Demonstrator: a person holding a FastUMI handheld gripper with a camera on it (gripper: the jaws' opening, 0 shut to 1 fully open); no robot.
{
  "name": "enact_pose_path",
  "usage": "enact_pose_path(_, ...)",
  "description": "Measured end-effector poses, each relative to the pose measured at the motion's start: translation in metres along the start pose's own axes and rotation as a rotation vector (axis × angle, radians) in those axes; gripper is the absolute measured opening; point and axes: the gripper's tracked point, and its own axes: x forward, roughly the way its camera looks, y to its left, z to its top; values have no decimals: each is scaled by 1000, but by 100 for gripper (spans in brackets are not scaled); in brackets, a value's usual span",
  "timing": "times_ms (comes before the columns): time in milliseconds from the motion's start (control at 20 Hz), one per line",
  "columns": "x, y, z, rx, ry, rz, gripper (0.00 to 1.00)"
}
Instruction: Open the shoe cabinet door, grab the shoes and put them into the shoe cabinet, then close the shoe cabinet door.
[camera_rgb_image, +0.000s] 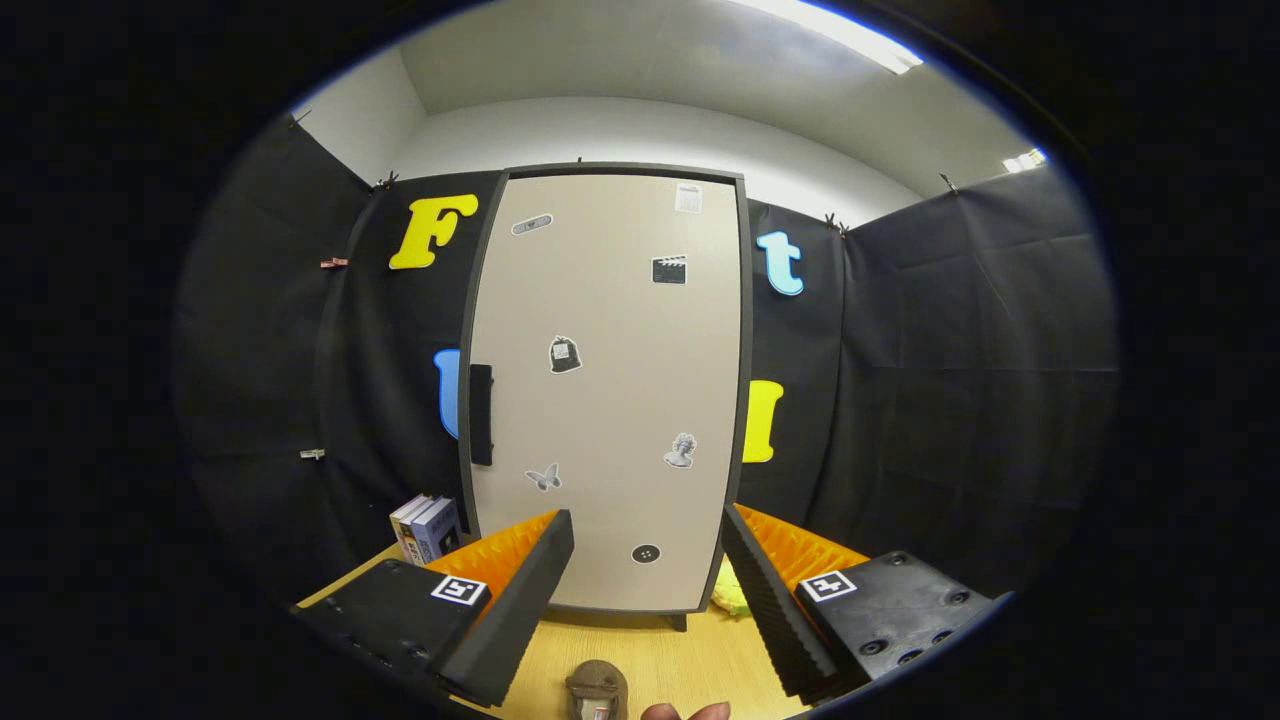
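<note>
Tool (648, 560) fingers apart, cabinet door (610, 390) closed beyond, books (425, 528) beside

A light wooden counter (690, 655) carries a closed shoe cabinet (610, 390); books (425, 527) stand left of it; a yellow-green cloth (730, 598) lies at its right foot.

Recording booth, black cloth walls (960, 380), shoe cabinet (610, 400), wooden table (690, 660)
</note>
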Motion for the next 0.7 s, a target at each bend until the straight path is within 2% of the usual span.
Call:
enact_pose_path(200, 12, 10, 1, 13, 10, 9, 98)
enact_pose_path(700, 82, 92, 2, 36, 16, 92, 97)
